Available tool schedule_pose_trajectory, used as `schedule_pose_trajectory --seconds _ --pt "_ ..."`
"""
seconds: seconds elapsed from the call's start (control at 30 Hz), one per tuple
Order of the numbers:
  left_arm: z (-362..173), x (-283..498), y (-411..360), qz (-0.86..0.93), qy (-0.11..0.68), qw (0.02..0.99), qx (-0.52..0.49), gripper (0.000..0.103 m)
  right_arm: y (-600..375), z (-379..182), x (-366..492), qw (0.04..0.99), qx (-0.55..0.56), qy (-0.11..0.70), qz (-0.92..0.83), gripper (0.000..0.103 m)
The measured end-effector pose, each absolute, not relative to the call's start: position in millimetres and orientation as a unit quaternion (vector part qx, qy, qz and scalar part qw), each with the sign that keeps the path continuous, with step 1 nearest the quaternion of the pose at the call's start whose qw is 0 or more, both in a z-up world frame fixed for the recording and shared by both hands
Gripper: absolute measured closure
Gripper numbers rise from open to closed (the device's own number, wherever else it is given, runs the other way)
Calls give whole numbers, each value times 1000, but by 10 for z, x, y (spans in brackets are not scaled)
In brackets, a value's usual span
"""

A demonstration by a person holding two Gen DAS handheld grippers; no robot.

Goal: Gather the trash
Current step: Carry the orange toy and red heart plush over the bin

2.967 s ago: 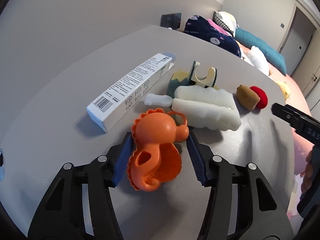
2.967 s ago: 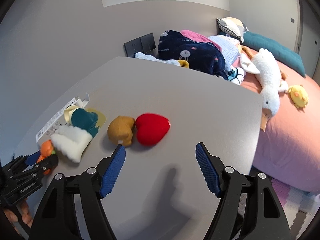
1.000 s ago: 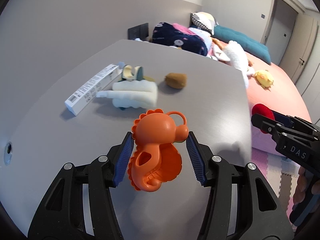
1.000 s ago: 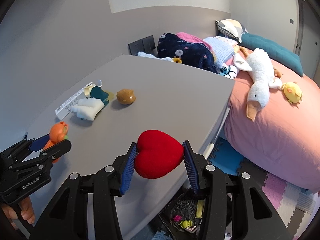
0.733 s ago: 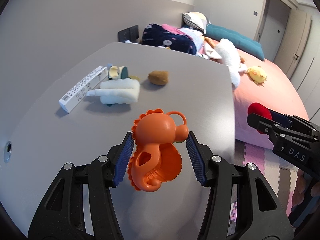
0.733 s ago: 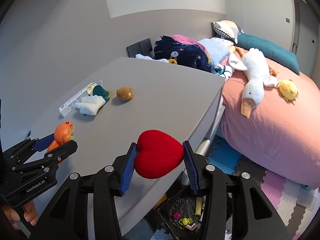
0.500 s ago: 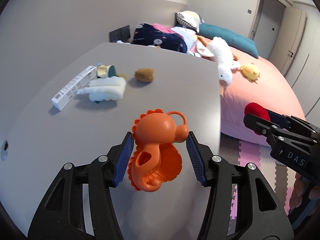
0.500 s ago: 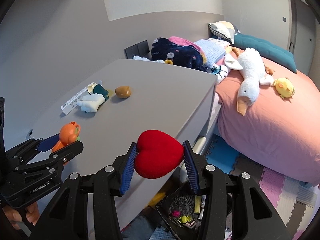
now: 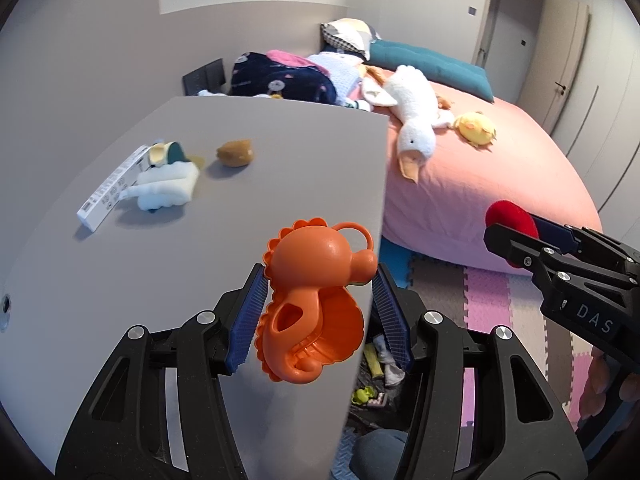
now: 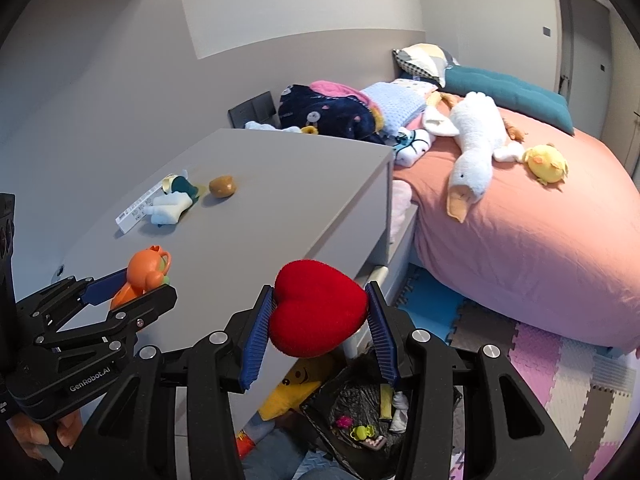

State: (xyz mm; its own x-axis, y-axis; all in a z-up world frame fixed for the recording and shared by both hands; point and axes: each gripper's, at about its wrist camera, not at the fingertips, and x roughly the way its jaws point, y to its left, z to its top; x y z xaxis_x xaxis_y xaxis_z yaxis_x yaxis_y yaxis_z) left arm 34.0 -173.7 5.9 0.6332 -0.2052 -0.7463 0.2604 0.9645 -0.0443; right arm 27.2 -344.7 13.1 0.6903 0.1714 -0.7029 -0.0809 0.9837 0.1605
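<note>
The grey table (image 10: 280, 200) lay below me, with the black bin bag (image 10: 360, 400) on the floor beside it. My right gripper (image 10: 318, 334) pinched the red plush heart (image 10: 318, 312) above that bag; my left gripper (image 9: 320, 320) clamped the orange plastic toy (image 9: 316, 300) over the table's edge.

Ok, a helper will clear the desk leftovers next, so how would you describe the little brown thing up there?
Start at the grey desk beside the pink bed. Toward its far left side sits a small cluster: a long white printed box, a white foam piece and a teal and cream item. The brown plush lump lies just right of them, alone, the only rounded tan thing there.
</note>
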Motion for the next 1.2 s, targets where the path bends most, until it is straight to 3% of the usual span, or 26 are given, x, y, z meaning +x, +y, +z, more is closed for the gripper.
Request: schedule_pose_trajectory --seconds 1.2 --pt "-162 165 -3017 -250 424 866 86 50 -4716 -145 -154 909 125 392 -60 55"
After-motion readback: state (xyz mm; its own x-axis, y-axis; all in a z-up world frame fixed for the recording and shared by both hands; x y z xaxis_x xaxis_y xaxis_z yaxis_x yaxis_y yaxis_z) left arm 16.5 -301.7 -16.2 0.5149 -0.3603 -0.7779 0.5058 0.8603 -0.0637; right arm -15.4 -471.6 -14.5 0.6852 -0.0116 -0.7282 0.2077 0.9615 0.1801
